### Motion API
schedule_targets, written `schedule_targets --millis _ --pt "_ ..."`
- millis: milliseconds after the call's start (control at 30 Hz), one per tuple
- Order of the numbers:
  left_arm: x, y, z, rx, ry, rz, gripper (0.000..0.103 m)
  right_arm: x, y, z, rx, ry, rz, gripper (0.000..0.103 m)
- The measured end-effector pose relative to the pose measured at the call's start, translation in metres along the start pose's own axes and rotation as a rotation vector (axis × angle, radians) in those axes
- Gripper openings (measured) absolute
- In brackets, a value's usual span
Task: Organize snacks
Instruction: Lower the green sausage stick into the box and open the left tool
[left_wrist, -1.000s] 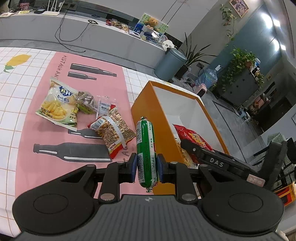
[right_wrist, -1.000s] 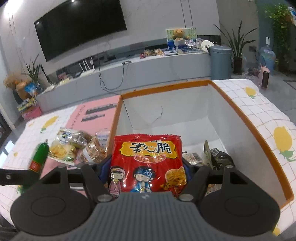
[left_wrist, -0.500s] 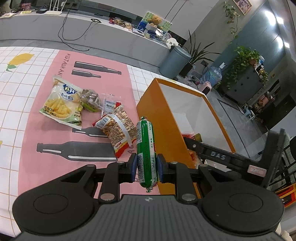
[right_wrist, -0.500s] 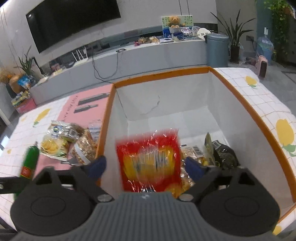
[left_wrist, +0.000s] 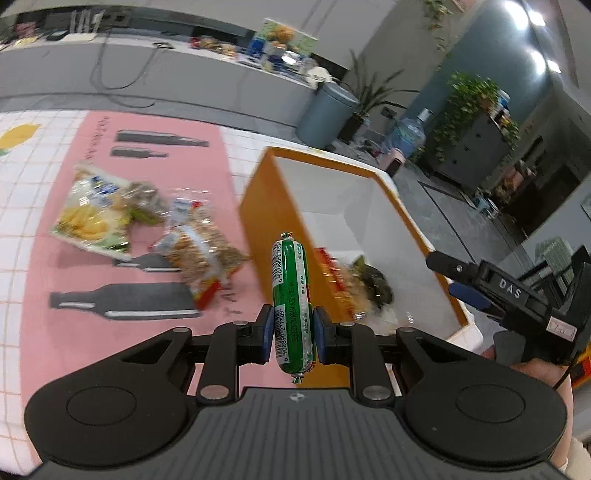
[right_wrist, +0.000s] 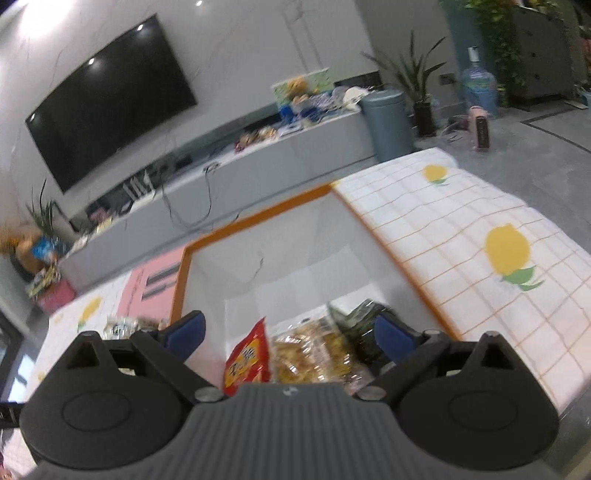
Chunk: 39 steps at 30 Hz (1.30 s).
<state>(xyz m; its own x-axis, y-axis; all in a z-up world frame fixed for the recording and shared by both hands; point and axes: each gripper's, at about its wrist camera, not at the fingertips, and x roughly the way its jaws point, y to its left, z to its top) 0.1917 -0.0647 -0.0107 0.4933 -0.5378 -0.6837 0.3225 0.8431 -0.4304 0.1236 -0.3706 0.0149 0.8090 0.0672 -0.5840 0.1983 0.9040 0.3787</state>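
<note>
The left gripper (left_wrist: 293, 338) has its jaws clamped on a green sausage stick (left_wrist: 291, 295), held upright at lower centre of the left wrist view, in front of the orange box (left_wrist: 258, 225). The right gripper (right_wrist: 290, 332) has just been opening; its jaws stand wide apart with nothing pressed between them. Below them, inside the box, lie a red snack bag (right_wrist: 249, 360), a golden packet (right_wrist: 310, 356) and a dark one (right_wrist: 360, 317). Further snack bags (left_wrist: 92, 218) lie blurred on the pink mat (left_wrist: 48, 266), left of the box on the counter (right_wrist: 461, 236).
</note>
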Motion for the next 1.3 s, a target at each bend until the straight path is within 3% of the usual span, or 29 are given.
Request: schedule_targets --millis 233,367,567,767,967,1033,1233,1300 --pt "0.031 -0.042 0.018 0.042 0.022 -0.015 0.024 -0.011 -0.014 0.006 0.068 -0.038 0.03 0.096" --pt "0.059 -0.074 0.026 0.128 0.038 -0.007 0.025 -0.012 -0.015 0.007 0.039 -0.04 0.015 0.096" --pt "0.111 -0.098 0.035 0.134 0.093 0.022 0.025 -0.021 -0.03 0.01 0.11 -0.074 0.043 0.096" --pt "0.151 -0.107 0.054 0.204 0.109 0.196 0.025 -0.025 -0.038 0.011 0.137 -0.084 0.054 0.096" --pt "0.179 -0.101 0.061 0.219 0.167 0.296 0.025 -0.026 -0.041 0.01 0.166 -0.086 0.068 0.096" --pt "0.186 -0.101 0.061 0.275 0.161 0.353 0.025 -0.026 -0.04 0.01 0.164 -0.087 0.076 0.096" --pt "0.201 -0.111 0.051 0.592 0.233 0.467 0.025 -0.025 -0.039 0.01 0.171 -0.091 0.077 0.096" --pt "0.197 -0.113 0.047 0.649 0.223 0.49 0.032 -0.024 -0.039 0.011 0.173 -0.091 0.075 0.096"
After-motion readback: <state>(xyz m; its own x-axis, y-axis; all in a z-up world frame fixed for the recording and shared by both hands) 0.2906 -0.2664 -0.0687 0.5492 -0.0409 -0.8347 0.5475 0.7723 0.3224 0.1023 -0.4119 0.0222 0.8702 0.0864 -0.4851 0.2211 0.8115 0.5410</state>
